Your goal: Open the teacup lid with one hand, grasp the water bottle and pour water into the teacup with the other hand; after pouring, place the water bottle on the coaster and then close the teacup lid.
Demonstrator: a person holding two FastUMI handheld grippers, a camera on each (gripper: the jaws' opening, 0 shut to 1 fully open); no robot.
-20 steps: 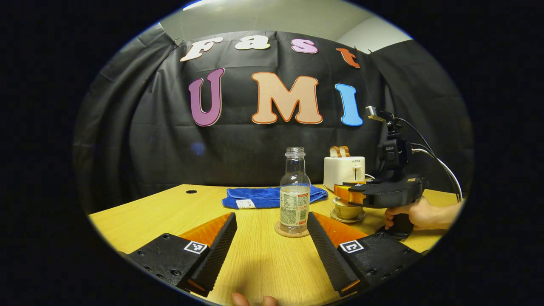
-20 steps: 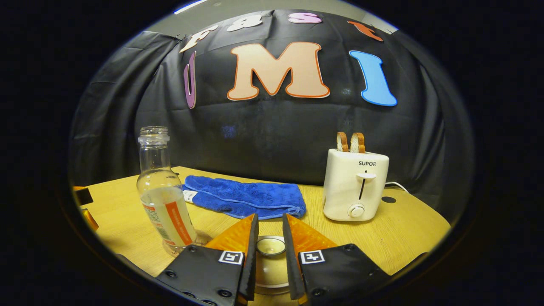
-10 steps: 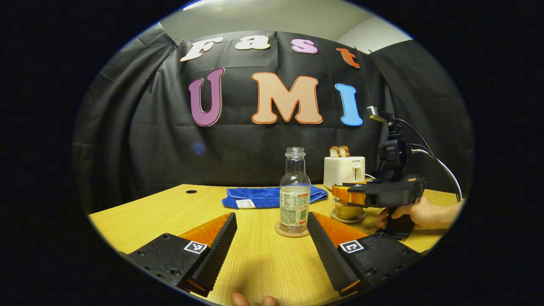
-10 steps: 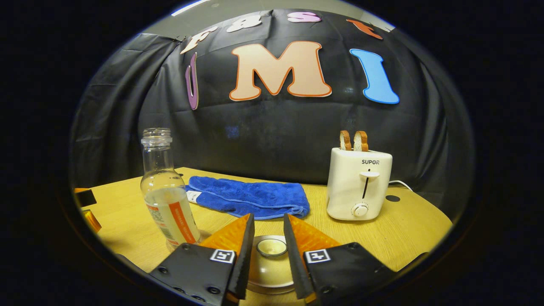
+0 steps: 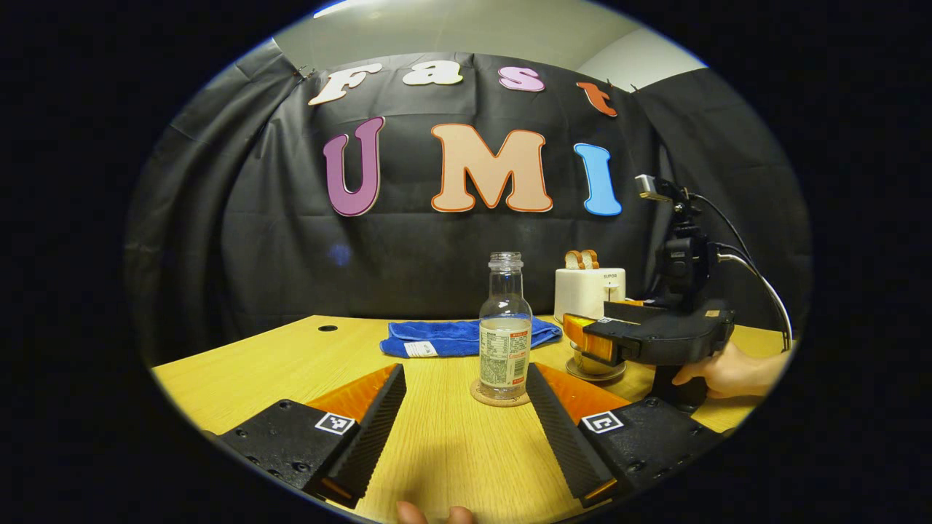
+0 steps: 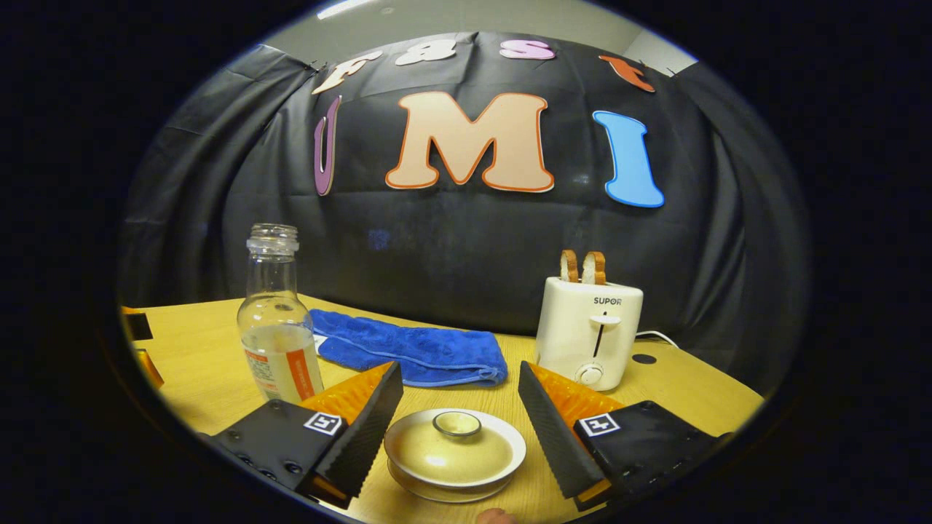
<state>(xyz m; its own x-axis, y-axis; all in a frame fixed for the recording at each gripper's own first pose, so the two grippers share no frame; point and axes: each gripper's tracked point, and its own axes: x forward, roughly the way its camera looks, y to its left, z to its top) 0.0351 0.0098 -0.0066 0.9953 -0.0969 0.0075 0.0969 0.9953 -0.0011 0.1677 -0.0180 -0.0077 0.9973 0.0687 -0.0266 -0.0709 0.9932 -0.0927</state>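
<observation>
Now right gripper (image 6: pixel 460 407) spread wide, level above lidded teacup (image 6: pixel 454 457); left gripper (image 5: pixel 466 407) wide, facing bottle (image 5: pixel 504 327).

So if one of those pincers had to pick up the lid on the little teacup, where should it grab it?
Probably by the small round knob at the centre of the lid, coming down from above. The lid is a shallow dome sitting flat on the teacup, so its rim gives little to pinch, while the knob stands proud. The right gripper is open, one finger on each side of the lid.
</observation>
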